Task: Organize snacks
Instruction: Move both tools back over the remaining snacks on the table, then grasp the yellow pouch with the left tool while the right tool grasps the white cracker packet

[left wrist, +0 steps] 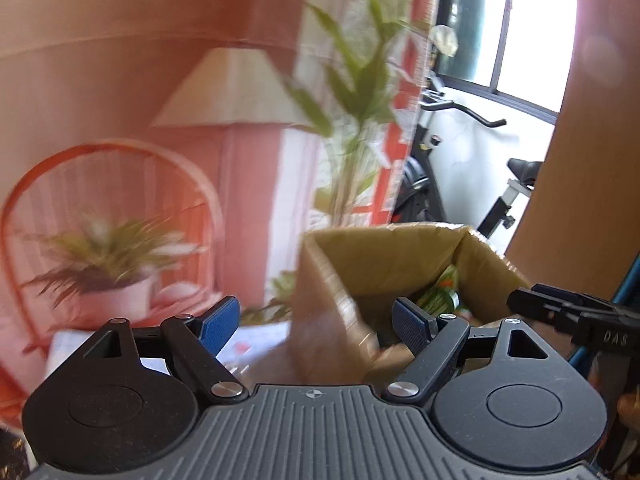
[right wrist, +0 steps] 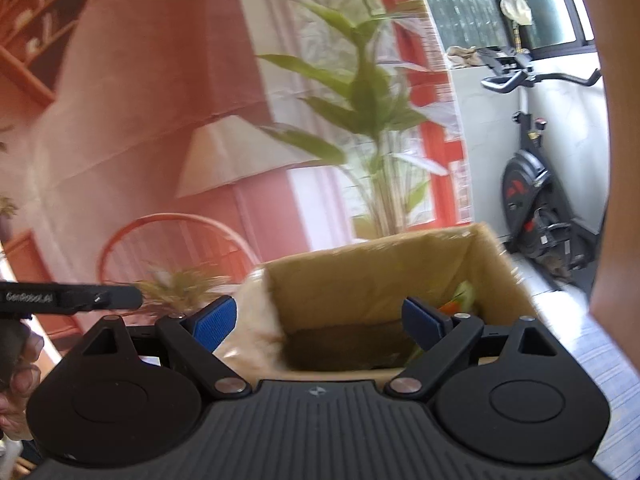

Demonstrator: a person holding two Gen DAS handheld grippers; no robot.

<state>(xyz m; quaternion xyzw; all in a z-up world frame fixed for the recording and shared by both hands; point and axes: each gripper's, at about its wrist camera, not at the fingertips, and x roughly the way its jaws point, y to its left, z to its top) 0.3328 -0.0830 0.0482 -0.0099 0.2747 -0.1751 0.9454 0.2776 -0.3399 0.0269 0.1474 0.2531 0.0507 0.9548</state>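
An open brown cardboard box point(left wrist: 384, 256) stands ahead of both grippers; it also shows in the right wrist view point(right wrist: 372, 284). Green and orange snack packets point(left wrist: 440, 296) lie against its right inner wall, and in the right wrist view the packets point(right wrist: 460, 298) sit in the same corner. My left gripper point(left wrist: 316, 326) is open and empty, in front of the box's near left corner. My right gripper point(right wrist: 318, 322) is open and empty, just above the box's near rim. The right gripper's arm point(left wrist: 568, 312) shows at the right edge of the left wrist view.
A printed backdrop with a lamp point(left wrist: 232, 92), plants and a wicker chair hangs behind the box. An exercise bike point(right wrist: 536, 184) stands at the right by a window. A brown panel point(left wrist: 588, 160) rises at the right. The left gripper's arm point(right wrist: 72, 298) crosses at the left.
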